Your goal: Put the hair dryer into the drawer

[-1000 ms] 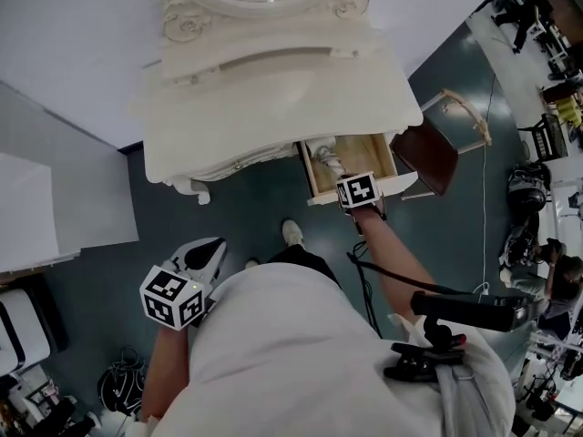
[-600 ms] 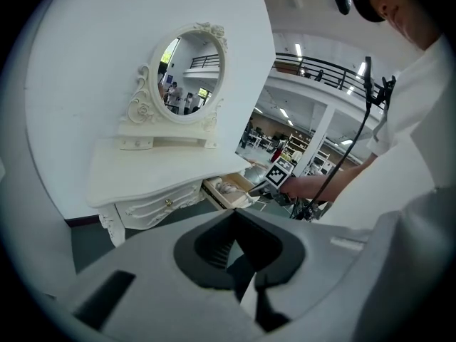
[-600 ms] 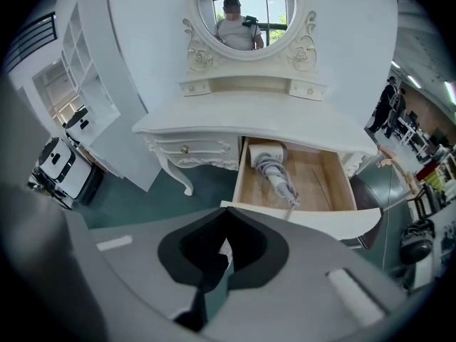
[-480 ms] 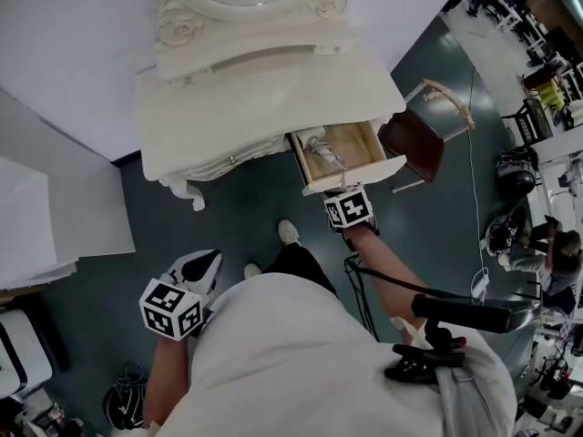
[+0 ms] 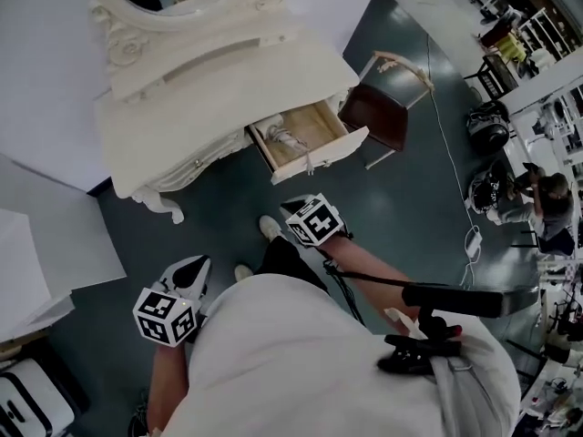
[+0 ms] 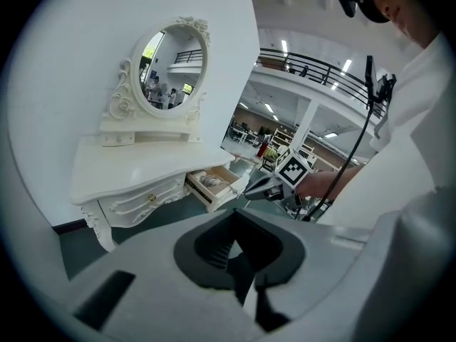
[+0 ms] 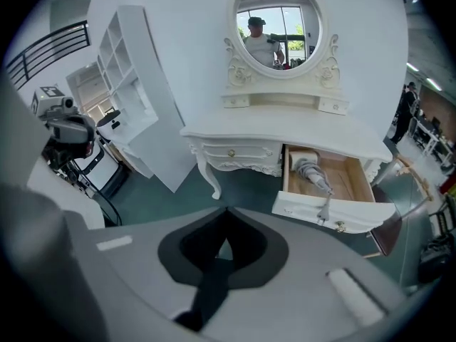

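Looking down from the head view, a person stands on a dark floor before a white vanity counter (image 5: 209,89), whose one drawer (image 5: 321,153) is pulled open toward them. The hair dryer (image 5: 284,137) lies inside that drawer on its wooden bottom, toward the back. The right gripper view shows it as a pale grey body lying lengthwise. Its cord (image 7: 325,206) trails forward, and the plug end hangs over the drawer's front panel.

The right gripper (image 5: 291,208) hangs in the air on the near side of the drawer, well apart from its front panel and pointing down toward it. Its jaws are pressed together with nothing between them. That fits a judgement that the dryer is already delivered and this hand has no more to carry.

The left gripper (image 5: 201,265) is much farther from the drawer, low at the person's side, far to the left of it. Its jaws also sit together and hold nothing. Its own view looks across at the open drawer and at the right gripper in front of it.

The drawer probably stands open because it has only just taken the dryer. The cord draped over the drawer's front looks likely to be pinched if the drawer is pushed shut as it is.

A brown chair (image 5: 373,116) stands just to the right of the drawer. An oval mirror (image 7: 278,21) rises above the counter behind the drawer.
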Motion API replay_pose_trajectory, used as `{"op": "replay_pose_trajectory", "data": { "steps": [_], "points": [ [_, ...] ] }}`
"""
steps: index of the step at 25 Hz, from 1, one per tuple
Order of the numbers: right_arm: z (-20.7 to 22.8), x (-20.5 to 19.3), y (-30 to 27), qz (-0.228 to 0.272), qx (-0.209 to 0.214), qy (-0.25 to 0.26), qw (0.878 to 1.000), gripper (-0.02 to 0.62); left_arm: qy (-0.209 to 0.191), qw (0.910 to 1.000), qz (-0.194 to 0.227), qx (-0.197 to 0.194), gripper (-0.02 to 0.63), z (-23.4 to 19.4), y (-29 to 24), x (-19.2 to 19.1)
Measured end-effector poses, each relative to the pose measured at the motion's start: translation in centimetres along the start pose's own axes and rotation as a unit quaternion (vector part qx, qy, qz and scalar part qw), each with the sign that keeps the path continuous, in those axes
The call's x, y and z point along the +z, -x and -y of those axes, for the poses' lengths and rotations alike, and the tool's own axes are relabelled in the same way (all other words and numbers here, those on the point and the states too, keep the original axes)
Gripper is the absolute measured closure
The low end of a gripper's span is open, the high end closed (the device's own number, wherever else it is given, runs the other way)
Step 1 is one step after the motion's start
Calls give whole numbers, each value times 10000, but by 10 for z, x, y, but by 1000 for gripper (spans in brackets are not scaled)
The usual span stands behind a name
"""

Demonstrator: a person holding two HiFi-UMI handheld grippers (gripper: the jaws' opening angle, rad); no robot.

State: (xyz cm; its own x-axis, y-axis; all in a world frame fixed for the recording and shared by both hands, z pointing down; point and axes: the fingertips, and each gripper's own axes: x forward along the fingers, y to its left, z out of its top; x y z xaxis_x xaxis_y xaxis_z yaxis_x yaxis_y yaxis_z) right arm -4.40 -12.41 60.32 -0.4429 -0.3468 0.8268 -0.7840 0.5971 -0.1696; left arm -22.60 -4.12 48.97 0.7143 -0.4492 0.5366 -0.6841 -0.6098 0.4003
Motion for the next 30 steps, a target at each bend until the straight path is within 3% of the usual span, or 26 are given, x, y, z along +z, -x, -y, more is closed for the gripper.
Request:
{"op": "replay_pose_trajectory", "data": {
  "steps": [11,30],
  "points": [
    [-43,-3,19,202,192,576,9979,595,-170,9997,-21,-164,603,14,1,-5],
    [-89,-4,13,198,313,941,9949,595,44,9997,-102,-212,603,2,22,-35]
  ]
}}
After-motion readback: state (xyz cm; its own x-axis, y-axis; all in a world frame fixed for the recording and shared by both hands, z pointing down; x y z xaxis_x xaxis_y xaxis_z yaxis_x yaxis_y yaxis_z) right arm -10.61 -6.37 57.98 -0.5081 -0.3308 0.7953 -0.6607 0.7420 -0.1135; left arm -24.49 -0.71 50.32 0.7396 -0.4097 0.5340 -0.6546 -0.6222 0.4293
